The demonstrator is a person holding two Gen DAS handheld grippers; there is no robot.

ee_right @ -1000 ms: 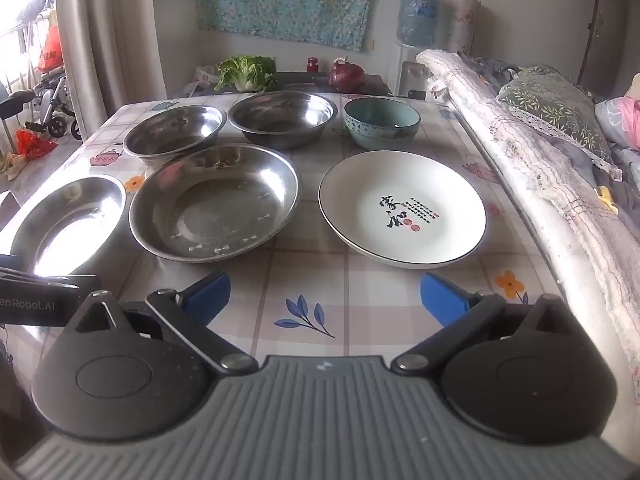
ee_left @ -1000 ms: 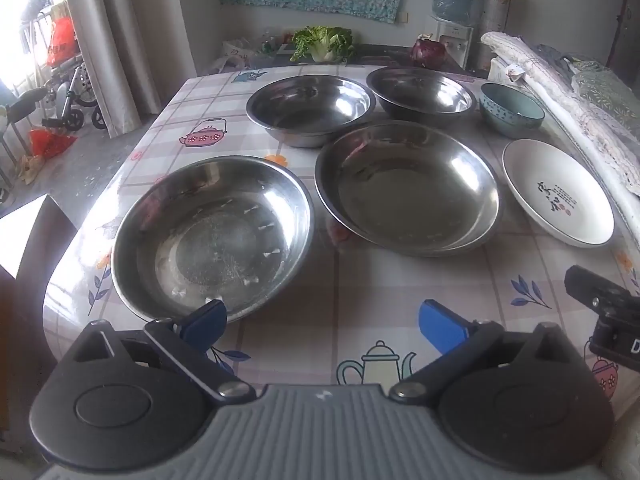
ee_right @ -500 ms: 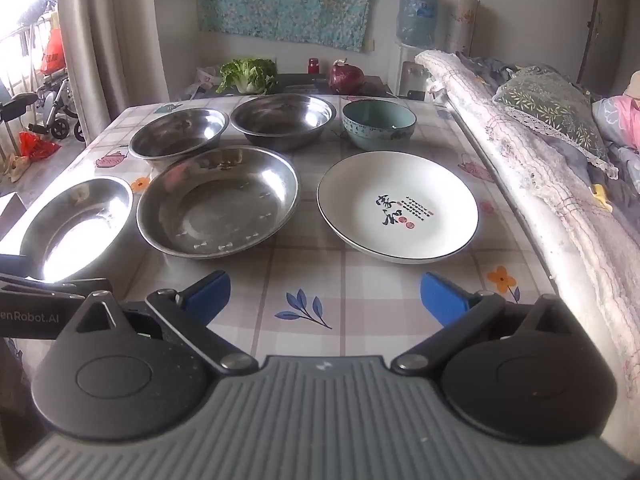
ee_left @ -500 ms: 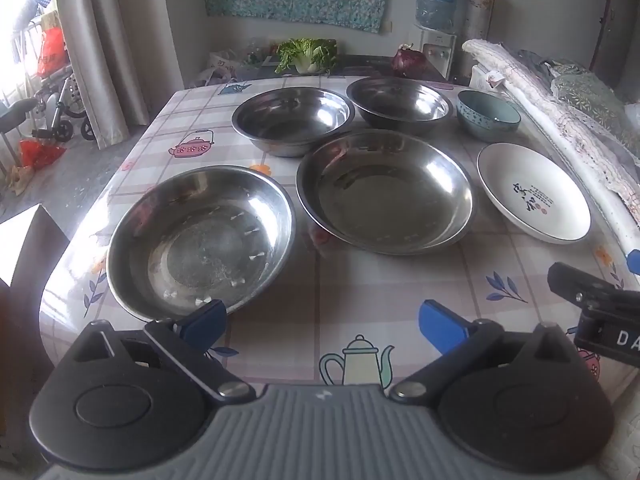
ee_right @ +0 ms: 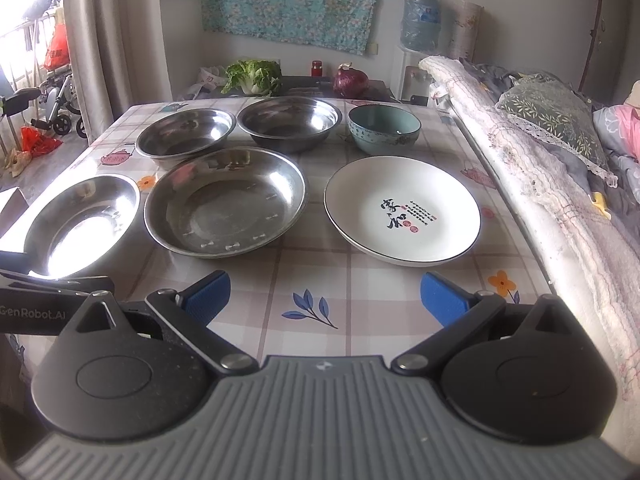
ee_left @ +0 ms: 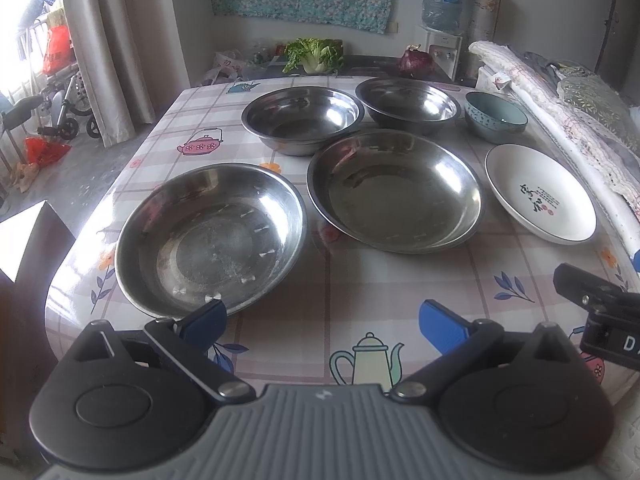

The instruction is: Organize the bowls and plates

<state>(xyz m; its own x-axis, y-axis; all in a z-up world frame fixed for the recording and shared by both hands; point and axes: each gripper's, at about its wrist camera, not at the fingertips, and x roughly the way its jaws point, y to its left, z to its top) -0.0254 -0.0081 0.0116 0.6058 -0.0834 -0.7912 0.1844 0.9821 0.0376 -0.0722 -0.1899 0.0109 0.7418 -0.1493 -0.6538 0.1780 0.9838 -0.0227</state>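
Two wide steel plates lie on the checked tablecloth: the near-left steel plate [ee_left: 210,236] [ee_right: 80,224] and the middle steel plate [ee_left: 394,194] [ee_right: 226,202]. Behind them stand two steel bowls, one on the left [ee_left: 302,118] [ee_right: 186,136] and one on the right [ee_left: 408,104] [ee_right: 290,120], plus a teal ceramic bowl [ee_left: 496,116] [ee_right: 384,128]. A white plate with calligraphy [ee_left: 540,194] [ee_right: 402,210] sits at the right. My left gripper [ee_left: 322,322] is open, its left pad at the near steel plate's rim. My right gripper [ee_right: 324,300] is open and empty, short of the white plate.
A rolled lace-covered bundle [ee_right: 520,168] runs along the table's right edge. Cabbage [ee_right: 254,76] and a red onion [ee_right: 351,80] lie on a dark stand behind the table. The table's left edge [ee_left: 80,240] drops to the floor. Bare tablecloth [ee_right: 312,292] lies before both grippers.
Both grippers have drawn back and risen slightly, so the dishes look a little farther away. Nothing on the table has moved; both grippers stay open.
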